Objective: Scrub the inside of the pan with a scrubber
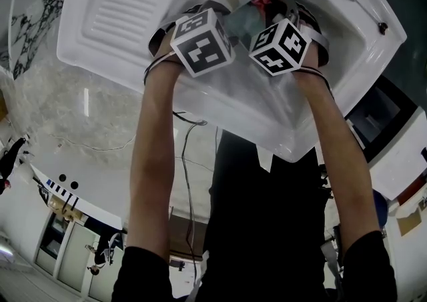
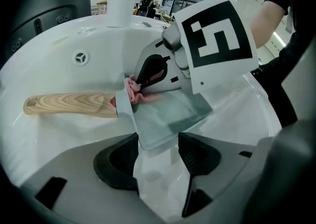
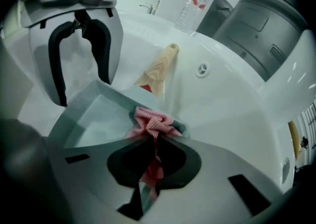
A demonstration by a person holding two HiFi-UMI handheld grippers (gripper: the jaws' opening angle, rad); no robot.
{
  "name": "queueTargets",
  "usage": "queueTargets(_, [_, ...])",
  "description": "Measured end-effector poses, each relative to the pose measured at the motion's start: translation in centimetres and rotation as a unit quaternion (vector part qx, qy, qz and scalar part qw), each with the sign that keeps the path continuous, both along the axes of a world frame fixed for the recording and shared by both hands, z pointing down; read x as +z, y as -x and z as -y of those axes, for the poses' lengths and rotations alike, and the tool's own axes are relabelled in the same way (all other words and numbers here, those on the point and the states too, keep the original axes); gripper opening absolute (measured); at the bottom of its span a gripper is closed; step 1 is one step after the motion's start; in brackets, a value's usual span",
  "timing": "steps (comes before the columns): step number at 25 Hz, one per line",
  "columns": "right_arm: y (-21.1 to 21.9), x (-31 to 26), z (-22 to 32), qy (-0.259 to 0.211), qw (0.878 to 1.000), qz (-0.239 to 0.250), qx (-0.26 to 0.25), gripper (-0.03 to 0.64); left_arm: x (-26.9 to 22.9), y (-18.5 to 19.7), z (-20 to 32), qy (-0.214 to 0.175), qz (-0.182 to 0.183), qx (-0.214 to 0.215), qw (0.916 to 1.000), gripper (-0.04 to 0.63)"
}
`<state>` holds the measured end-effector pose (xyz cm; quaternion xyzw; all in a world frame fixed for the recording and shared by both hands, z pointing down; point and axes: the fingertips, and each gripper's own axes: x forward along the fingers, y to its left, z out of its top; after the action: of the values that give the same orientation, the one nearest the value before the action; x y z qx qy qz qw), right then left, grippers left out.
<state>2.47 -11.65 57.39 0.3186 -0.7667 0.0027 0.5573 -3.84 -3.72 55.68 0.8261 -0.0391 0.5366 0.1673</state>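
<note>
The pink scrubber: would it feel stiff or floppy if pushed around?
Probably floppy: the pink scrubber bunches into crumpled folds where the right hand-held gripper pinches it, a tail hanging between the jaws. Its thin mesh look suggests it is very light. Against the pan it would likely squash, not slide stiffly.

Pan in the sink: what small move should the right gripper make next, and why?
Probably sweep the right gripper and its pink scrubber across the pan floor, away from the handle-side wall: the scrubber sits bunched at that edge, and the left gripper holds the pan's corner.
</note>
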Motion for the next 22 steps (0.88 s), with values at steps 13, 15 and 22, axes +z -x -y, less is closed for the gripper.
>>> queueTargets(13, [7.2,-0.3,-4.0,0.119,0.978,0.164,-0.047,0.040,0.7,0.4,0.0,-0.028,0.030,0.024,0.9989,0.273])
queueTargets(15, [7.7,-0.3,-4.4,0.146,0.971,0.188,-0.037,0.040,1.1,0.8,0.3,-0.042,0.049,0.031,0.9974,0.250])
queueTargets(22, [6.8,0.2,-6.9,0.224,0.957,0.179,-0.036,0.040,3.0,2.3,-0.6,-0.056,0.108,0.080,0.9893,0.137])
